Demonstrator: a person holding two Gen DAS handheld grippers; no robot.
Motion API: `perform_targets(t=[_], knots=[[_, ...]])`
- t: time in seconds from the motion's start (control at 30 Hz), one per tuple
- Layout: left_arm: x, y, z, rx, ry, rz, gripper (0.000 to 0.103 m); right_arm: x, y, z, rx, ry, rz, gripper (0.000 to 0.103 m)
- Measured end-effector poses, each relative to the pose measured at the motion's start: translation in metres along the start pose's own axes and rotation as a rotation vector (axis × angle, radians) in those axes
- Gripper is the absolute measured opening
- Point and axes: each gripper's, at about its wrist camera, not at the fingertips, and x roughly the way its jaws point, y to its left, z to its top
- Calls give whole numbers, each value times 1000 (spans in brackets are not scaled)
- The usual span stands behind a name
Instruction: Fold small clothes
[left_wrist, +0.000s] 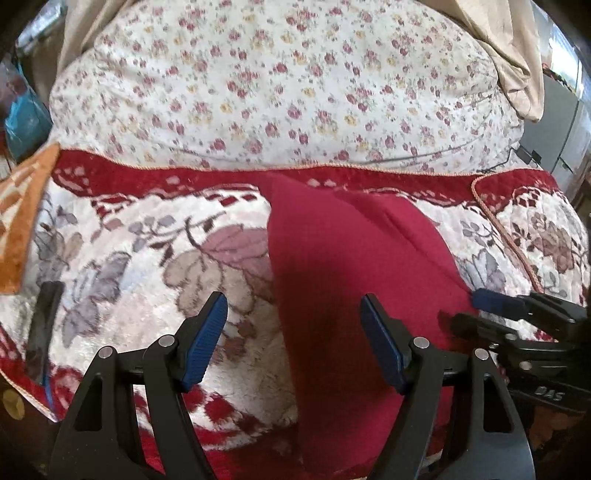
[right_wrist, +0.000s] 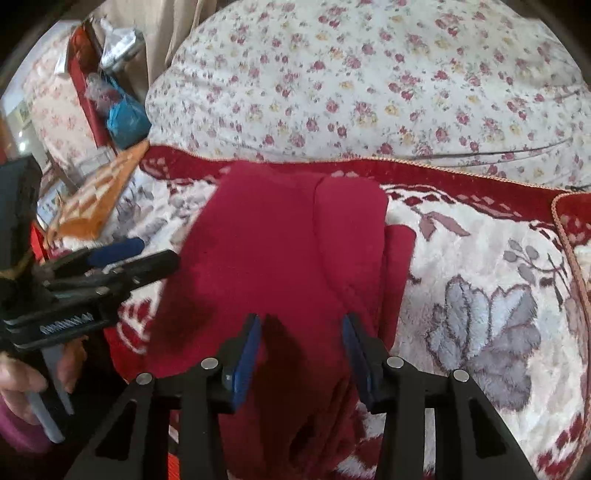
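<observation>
A dark red garment (left_wrist: 351, 258) (right_wrist: 273, 236) lies as a long, lengthwise-folded strip on a plush blanket (left_wrist: 129, 266) (right_wrist: 480, 295) with red borders and grey flowers. My left gripper (left_wrist: 293, 301) is open over the garment's left edge, one pad above the blanket and the other above the red cloth. My right gripper (right_wrist: 302, 319) hovers open over the near part of the garment, and its pads grip nothing. Each gripper also shows in the other's view: the right gripper (left_wrist: 460, 307) at the garment's right edge, the left gripper (right_wrist: 159, 251) at its left edge.
A bulky white quilt (left_wrist: 277, 81) (right_wrist: 369, 74) with small red flowers rises behind the blanket. An orange patterned cloth (left_wrist: 22, 221) (right_wrist: 96, 195) lies at the left and a dark flat object (left_wrist: 44, 321) below it. A hand (right_wrist: 18, 384) holds the left gripper's handle.
</observation>
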Motion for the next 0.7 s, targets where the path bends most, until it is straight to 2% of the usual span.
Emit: perform_targets(t=[0.2, 0.23, 0.3, 0.37, 0.7], knots=[[-12, -5, 1, 18, -17, 27, 74, -31, 7, 3, 57, -94, -32, 53], [-13, -6, 1, 22, -25, 35, 74, -33, 9, 4, 56, -100, -41, 56], [-16, -7, 0, 26, -36, 39, 74, -37, 10, 5, 51, -115, -68, 73], [-17, -7, -1, 22, -35, 40, 74, -42, 12, 5, 47, -138, -84, 73], [-21, -10, 1, 26, -53, 52, 74, -37, 10, 5, 59, -115, -91, 74]])
